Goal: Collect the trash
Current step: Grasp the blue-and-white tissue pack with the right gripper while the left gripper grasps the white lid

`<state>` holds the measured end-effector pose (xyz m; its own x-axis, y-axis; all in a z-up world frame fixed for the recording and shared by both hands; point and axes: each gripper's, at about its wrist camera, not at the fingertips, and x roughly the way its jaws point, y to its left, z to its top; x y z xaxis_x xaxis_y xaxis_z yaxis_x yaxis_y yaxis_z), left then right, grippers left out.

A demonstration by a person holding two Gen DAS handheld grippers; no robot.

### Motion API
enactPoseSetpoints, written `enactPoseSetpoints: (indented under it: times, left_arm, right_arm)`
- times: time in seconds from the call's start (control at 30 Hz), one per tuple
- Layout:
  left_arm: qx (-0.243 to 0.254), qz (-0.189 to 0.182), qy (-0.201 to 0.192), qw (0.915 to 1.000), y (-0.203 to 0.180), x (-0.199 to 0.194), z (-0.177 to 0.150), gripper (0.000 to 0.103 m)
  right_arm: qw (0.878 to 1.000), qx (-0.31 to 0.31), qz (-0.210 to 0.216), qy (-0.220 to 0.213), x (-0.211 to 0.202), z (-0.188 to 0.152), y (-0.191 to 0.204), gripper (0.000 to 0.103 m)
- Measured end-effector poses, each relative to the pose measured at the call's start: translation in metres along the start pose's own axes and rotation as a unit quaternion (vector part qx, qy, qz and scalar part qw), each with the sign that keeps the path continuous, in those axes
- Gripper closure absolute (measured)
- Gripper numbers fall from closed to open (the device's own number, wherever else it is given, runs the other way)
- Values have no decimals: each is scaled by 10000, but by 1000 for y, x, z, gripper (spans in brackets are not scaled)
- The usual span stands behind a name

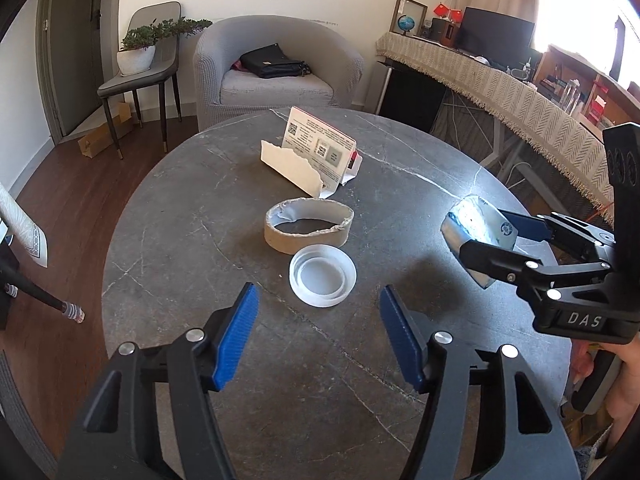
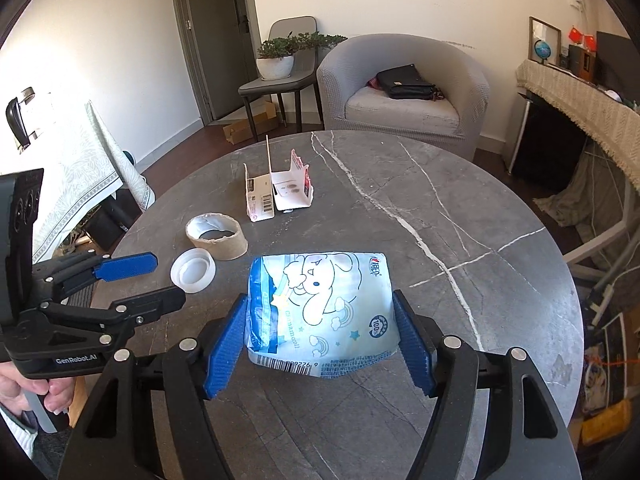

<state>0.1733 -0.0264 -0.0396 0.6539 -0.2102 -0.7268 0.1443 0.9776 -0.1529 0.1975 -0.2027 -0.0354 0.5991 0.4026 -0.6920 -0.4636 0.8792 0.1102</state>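
A tissue pack [image 2: 320, 312] is gripped between the blue pads of the right gripper [image 2: 320, 336] and is held above the round grey marble table [image 2: 460, 208]. In the right wrist view its long axis is seen running away from the camera, along the fingers; the barcoded end is turned toward the camera and the far end points at the armchair [image 2: 404, 88]. The wrapper is pale blue and white, printed with a cartoon dog, clouds, stars and a rainbow (some small lettering is too small to be read), and its near end is crumpled. In the left wrist view the same pack [image 1: 476, 228] is seen at the right, brightly lit by sunlight, clamped by the right gripper [image 1: 492, 236].

The left gripper [image 1: 318, 332] is held open over the table, with nothing between its pads; the clear plastic lid [image 1: 322, 275] lies flat just ahead of it. Just beyond the lid, a short cardboard ring [image 1: 309, 226] is stood on its rim, with its opening facing up. Farther back a torn white carton [image 1: 316, 156] is seen, its printed flap raised. A hand [image 2: 28, 388] is visible on the left gripper's handle.

A black bag [image 1: 272, 62] rests on the armchair seat, and a potted plant [image 1: 140, 50] is set on the chair [image 1: 140, 76] beside it.
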Motion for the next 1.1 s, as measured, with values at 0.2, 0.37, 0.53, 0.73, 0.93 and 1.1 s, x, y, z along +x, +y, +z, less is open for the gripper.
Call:
enactPoseSetpoints:
  times: [0.2,0.37,0.53,0.73,0.93,1.1]
  left_arm:
    - [61,219,57,9997,-6,15,0,44]
    - [33,276,-1,9996,-6,20,4,48]
    - [152,405,-22,9991,-10,23,7,53]
    - [151,399,2,9991,-8,21,5,61]
    - [68,276,-18,9996,-6,12,3,61]
    - [32,260,-54,9996,2,-3,-3,61]
  right_arm:
    - [9999,82,135,-48,-4,-1,-8,33]
    - [9998,88,159,-37,-5,-1,-12,33]
    - [9998,61,174,-55,-7,0,-12,33]
    - [9998,-44,201,21,-3,-2,-4,33]
    - [9997,-77,246,16,-4,0,5,33]
    - [9996,-72,271,27,-2,0,16,33]
